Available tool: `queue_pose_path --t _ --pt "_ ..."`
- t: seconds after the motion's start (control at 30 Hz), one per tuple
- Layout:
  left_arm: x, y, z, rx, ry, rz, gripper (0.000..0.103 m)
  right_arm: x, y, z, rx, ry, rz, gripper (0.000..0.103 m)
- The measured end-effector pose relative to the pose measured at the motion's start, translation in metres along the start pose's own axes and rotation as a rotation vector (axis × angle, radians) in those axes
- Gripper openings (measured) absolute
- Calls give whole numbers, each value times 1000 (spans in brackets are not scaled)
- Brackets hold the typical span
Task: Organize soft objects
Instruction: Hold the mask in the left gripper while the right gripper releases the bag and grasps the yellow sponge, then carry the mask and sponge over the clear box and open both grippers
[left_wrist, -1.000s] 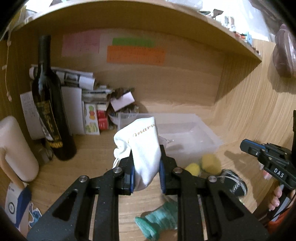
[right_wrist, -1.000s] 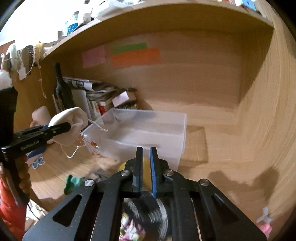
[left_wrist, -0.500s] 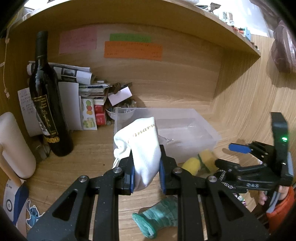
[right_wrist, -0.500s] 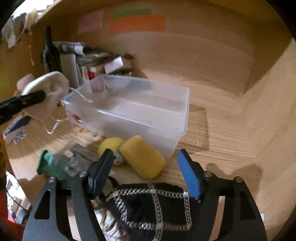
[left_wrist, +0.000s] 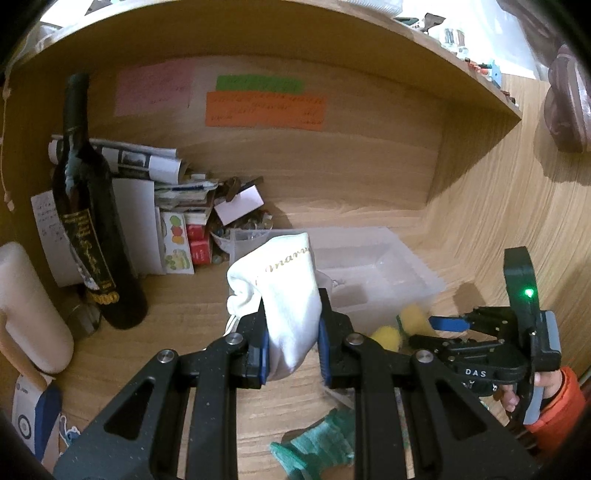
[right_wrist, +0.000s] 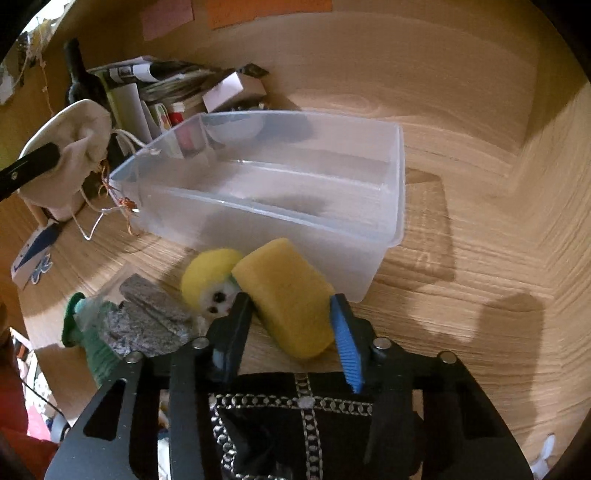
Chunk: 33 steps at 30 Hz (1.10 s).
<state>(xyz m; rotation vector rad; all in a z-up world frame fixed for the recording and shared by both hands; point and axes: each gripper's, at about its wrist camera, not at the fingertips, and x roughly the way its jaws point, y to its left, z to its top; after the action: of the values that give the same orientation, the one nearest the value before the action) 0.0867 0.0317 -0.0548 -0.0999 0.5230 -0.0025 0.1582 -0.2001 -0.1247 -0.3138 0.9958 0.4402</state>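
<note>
My left gripper (left_wrist: 291, 347) is shut on a white drawstring pouch (left_wrist: 284, 291) and holds it above the desk, just left of the clear plastic bin (right_wrist: 266, 192). The pouch also shows in the right wrist view (right_wrist: 70, 162). My right gripper (right_wrist: 291, 325) is open, its fingers on either side of a yellow sponge (right_wrist: 288, 295) lying in front of the bin. A yellow plush ball with eyes (right_wrist: 210, 280) lies beside the sponge. A green knitted item (left_wrist: 317, 443) and a grey cloth (right_wrist: 147, 317) lie nearby.
A black bag with silver chains (right_wrist: 303, 421) lies under my right gripper. A dark wine bottle (left_wrist: 88, 221) stands at the left by stacked papers and boxes (left_wrist: 166, 206). A white roll (left_wrist: 26, 306) stands at the far left. The desk nook's wall rises behind.
My right gripper has opened and dropped down to the yellow sponge, which now sits between its fingers. My left gripper still holds the pouch, raised slightly.
</note>
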Motion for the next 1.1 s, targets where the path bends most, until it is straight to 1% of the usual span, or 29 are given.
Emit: queue_pose_path --t 0.03,0.07,0.17,0.37,0.47,0.6,0.73,0.83,0.93,1.1 --pt "-1 -1 2 4 -8 1 20 -4 1 0 -5 -11 -10 37" --pt "-2 -2 5 7 -16 2 20 -10 2 0 -8 -24 -13 32" --pt "-6 -3 15 13 -44 2 20 -28 2 2 -5 -68 -11 32" --pt "-9 -1 41 15 -102 2 20 -72 6 16 -7 -199 -8 32" --pt "-7 -1 53 20 -122 -1 20 -81 8 29 -10 -251 -8 32" --pt "8 2 66 21 -103 -21 20 -78 8 48 -11 -285 -5 32" --pt "31 2 65 32 -51 -8 20 -67 9 60 -10 -277 -3 32" --pt "52 3 59 48 -3 11 20 -56 8 67 -10 -253 -5 32" --pt "72 5 53 49 49 12 20 -39 5 73 -10 -215 -17 32" --pt "101 11 43 42 138 -7 20 -5 -1 78 -8 -128 -20 32"
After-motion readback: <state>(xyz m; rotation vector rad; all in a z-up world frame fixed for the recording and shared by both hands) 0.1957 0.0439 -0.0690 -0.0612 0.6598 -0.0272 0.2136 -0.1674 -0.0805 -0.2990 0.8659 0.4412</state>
